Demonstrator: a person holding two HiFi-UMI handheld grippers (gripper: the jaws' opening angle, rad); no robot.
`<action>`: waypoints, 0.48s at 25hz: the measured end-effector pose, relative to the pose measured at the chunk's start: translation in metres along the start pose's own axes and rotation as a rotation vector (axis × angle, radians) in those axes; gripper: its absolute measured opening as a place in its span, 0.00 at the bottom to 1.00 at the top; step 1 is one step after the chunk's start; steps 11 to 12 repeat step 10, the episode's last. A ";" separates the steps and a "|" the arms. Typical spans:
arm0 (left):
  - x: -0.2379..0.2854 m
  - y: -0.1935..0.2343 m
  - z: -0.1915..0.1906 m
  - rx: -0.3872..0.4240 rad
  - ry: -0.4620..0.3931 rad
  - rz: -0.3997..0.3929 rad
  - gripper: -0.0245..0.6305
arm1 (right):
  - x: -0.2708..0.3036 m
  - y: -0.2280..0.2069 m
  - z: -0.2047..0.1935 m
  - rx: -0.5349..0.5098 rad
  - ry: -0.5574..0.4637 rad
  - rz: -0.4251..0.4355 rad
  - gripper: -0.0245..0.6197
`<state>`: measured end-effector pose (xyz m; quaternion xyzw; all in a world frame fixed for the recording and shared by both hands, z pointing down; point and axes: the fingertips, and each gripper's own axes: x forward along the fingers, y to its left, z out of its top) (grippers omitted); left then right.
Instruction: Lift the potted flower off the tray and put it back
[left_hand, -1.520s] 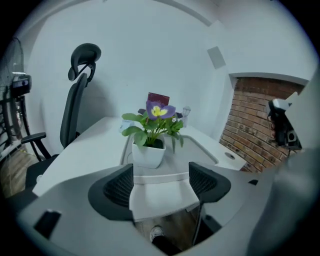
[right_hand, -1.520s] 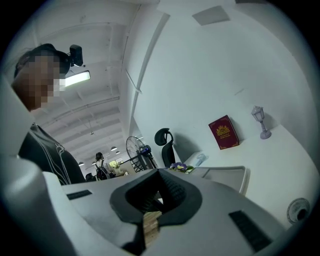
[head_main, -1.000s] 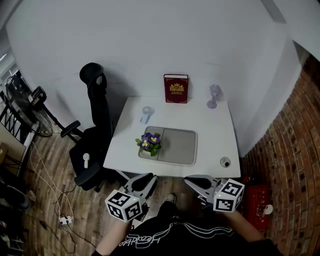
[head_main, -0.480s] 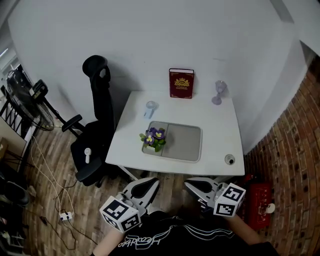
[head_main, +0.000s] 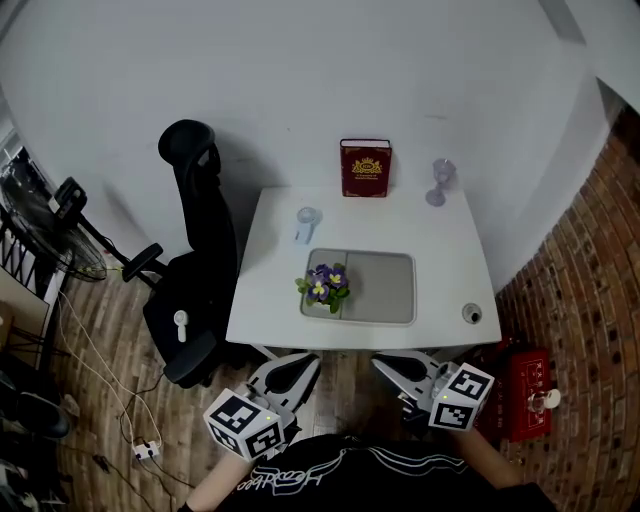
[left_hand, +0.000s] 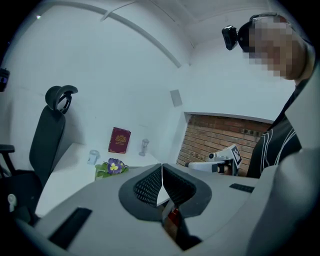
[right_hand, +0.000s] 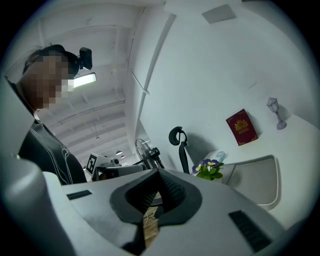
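The potted flower (head_main: 325, 287), purple and yellow blooms over green leaves, stands on the left end of the grey tray (head_main: 382, 285) on the white table (head_main: 270, 270). Both grippers hang in front of the table's near edge, well short of the pot. My left gripper (head_main: 300, 362) is shut, its ribbed pads meeting with nothing between them (left_hand: 161, 167). My right gripper (head_main: 386, 364) is also shut and empty (right_hand: 158, 172). The left gripper view shows the flower (left_hand: 114, 166) far ahead, and the right gripper view shows the flower (right_hand: 210, 167) beside the tray (right_hand: 260, 175).
A red book (head_main: 365, 168) and a clear goblet (head_main: 437, 182) stand at the table's back edge. A small glass (head_main: 306, 224) lies behind the tray, and a round object (head_main: 471, 313) sits at the front right corner. A black office chair (head_main: 195, 250) stands left; a red box (head_main: 525, 395) lies on the floor at right.
The head camera has shifted, so the table sits further right in view. Both grippers have drifted a little below the table's front edge. The flower stays on the tray.
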<state>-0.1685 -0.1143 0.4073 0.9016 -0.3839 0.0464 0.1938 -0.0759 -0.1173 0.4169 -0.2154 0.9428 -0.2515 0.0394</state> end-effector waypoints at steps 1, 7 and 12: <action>-0.002 0.004 -0.001 -0.002 0.004 -0.007 0.09 | 0.003 0.002 -0.001 0.002 -0.003 -0.009 0.04; -0.015 0.023 -0.010 -0.012 0.022 -0.052 0.09 | 0.021 0.007 -0.014 0.023 -0.007 -0.069 0.04; -0.024 0.036 -0.016 -0.014 0.035 -0.068 0.09 | 0.034 0.010 -0.019 0.026 -0.018 -0.095 0.04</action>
